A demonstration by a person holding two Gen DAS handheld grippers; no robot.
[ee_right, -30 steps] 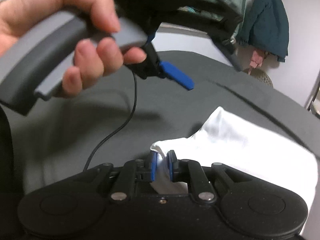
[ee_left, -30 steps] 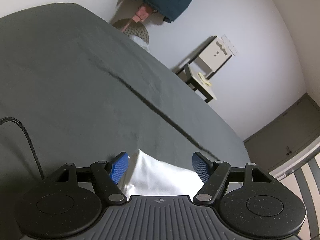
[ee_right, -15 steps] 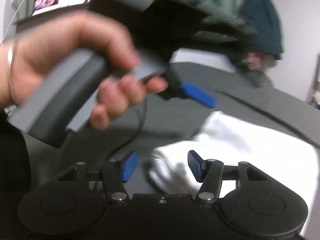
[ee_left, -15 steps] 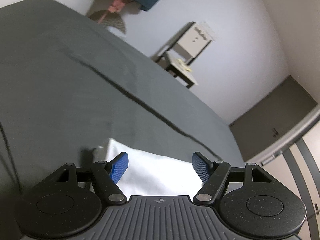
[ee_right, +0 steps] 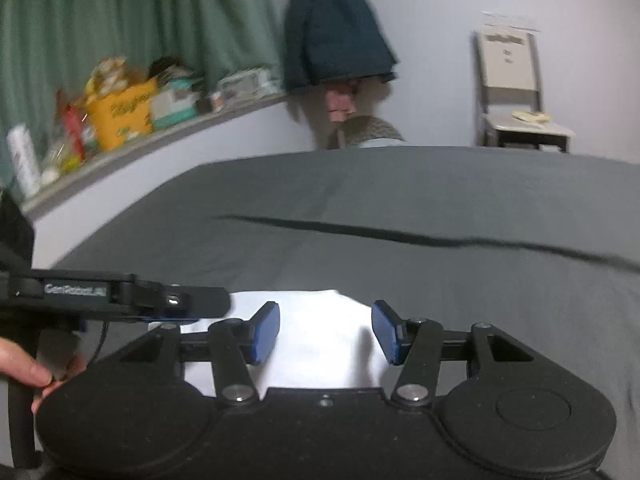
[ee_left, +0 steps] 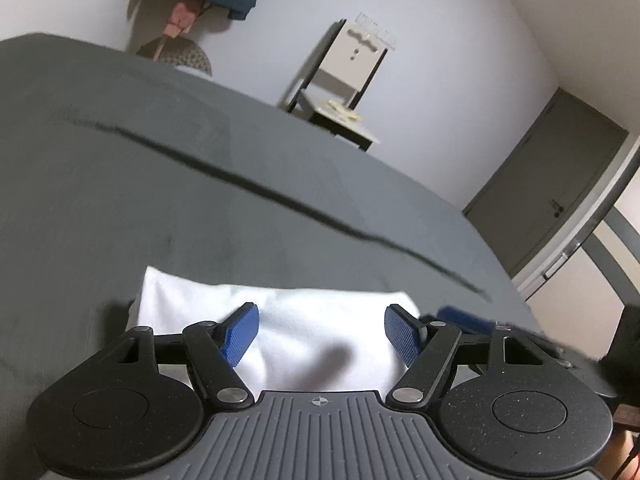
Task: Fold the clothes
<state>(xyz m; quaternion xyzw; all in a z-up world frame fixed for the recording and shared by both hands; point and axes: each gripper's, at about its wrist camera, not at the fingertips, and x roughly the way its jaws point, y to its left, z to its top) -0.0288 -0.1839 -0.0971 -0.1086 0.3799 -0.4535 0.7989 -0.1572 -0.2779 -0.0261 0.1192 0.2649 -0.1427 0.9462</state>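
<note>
Between both sets of spread, empty jaws, the folded white garment (ee_left: 316, 332) lies flat on the grey bed (ee_left: 160, 200). Judging by this, left gripper (ee_left: 320, 334) and right gripper (ee_right: 325, 330) should pinch matching edge corners together.

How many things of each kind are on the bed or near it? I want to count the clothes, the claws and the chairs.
White folded garment on the grey bed: 1
Dark coat hanging on the wall: 1
Claws, both open: 2 (left claw, right claw)
Chair by the wall: 1
Total: 5
</note>
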